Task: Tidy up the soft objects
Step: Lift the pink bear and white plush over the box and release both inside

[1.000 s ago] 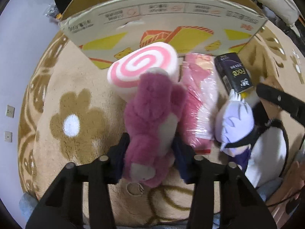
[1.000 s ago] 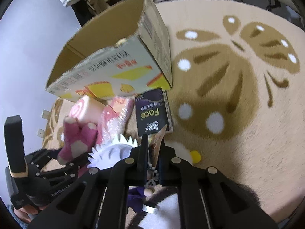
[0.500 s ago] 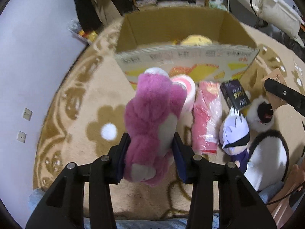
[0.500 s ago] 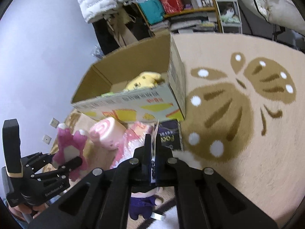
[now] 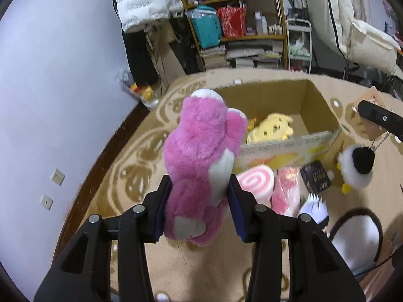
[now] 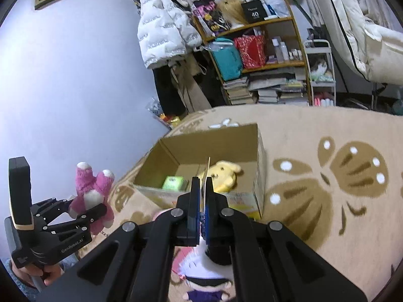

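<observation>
The pink plush bear [image 5: 199,166], clamped in the left gripper [image 5: 199,211], hides the near left corner of the cardboard box [image 5: 320,105] and part of the swirl-roll cushion [image 5: 254,182] beyond the fingers. Right of that gripper, the black-and-white plush [image 5: 352,236] is cut off by the picture's edge, and print on the dark packet [image 5: 316,178] is too small to read. In the right wrist view, the closed right gripper [image 6: 203,198] covers the card tag [image 6: 208,173] below its top edge and the head of the white-haired doll [image 6: 204,276]; whatever hangs from the tag is hidden there.
</observation>
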Demonstrator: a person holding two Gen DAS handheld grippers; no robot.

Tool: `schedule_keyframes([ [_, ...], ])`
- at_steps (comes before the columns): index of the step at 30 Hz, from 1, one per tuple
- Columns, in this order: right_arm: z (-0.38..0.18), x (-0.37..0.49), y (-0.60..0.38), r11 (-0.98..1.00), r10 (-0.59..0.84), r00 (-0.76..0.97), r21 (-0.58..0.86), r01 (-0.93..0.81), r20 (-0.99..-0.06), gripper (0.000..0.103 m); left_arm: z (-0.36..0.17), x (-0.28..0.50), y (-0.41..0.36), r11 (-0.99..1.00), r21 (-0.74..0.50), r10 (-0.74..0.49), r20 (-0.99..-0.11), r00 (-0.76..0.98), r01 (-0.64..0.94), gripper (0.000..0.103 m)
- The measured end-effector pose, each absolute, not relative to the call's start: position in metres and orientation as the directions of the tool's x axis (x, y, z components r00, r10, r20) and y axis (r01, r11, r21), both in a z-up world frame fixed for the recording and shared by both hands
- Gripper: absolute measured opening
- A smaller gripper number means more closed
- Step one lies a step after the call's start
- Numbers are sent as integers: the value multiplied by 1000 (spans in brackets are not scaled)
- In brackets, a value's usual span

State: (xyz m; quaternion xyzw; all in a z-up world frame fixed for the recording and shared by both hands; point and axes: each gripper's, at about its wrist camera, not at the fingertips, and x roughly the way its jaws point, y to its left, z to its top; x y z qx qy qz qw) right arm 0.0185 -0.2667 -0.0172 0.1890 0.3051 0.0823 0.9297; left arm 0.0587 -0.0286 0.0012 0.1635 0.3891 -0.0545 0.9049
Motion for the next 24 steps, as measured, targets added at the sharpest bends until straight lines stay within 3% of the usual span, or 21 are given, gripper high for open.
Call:
schedule_keyframes([
  [16,37,74,-269,917,318,834,370,-150,-450,3,17,128,-61,932,299,40,-647,762,205,42],
  [21,40,97,-267,915,336,829,363,-175,-447,3,11,148,-77,910,352,47,-615,787,220,42],
  [24,30,111,-268,917,337,814,362,-170,-473,3,7,158,-79,920,321,27,-627,779,226,42],
])
